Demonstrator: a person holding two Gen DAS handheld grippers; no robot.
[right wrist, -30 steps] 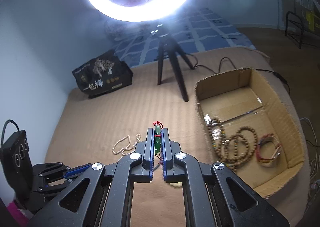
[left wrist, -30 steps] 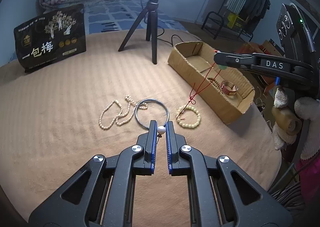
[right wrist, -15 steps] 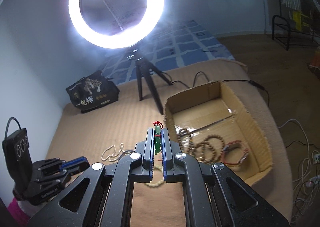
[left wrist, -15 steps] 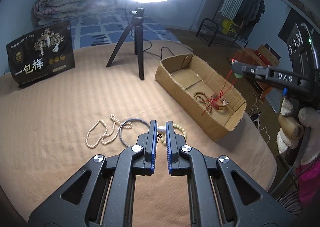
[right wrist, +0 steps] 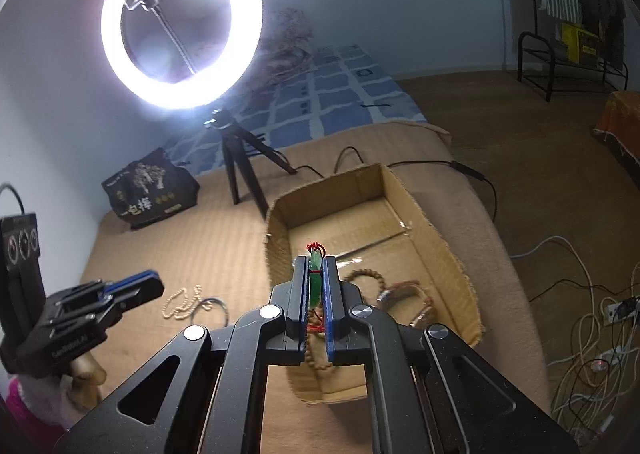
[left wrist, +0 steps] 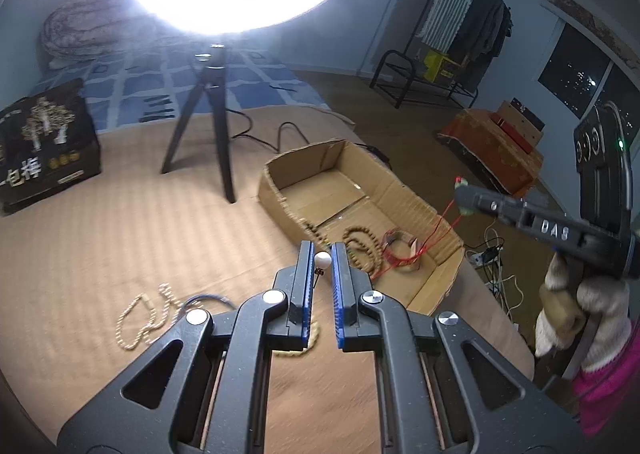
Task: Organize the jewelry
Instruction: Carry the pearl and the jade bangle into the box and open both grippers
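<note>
1. Left wrist view: looks forward and down along its fingers, close above the table (left wrist: 120,213).
2. Right wrist view: likewise, apparently over the cardboard box (right wrist: 436,238).
3. Shared: box, ring light (right wrist: 182,19).

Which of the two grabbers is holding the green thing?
The right gripper. It pinches a green pendant on a red cord above the box. The left gripper holds a small white bead instead.

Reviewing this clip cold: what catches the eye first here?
The glaring ring light on its tripod dominates the back of the tan table. Next, the cardboard box of bead bracelets at right. The right gripper pinches a green pendant over it.
</note>
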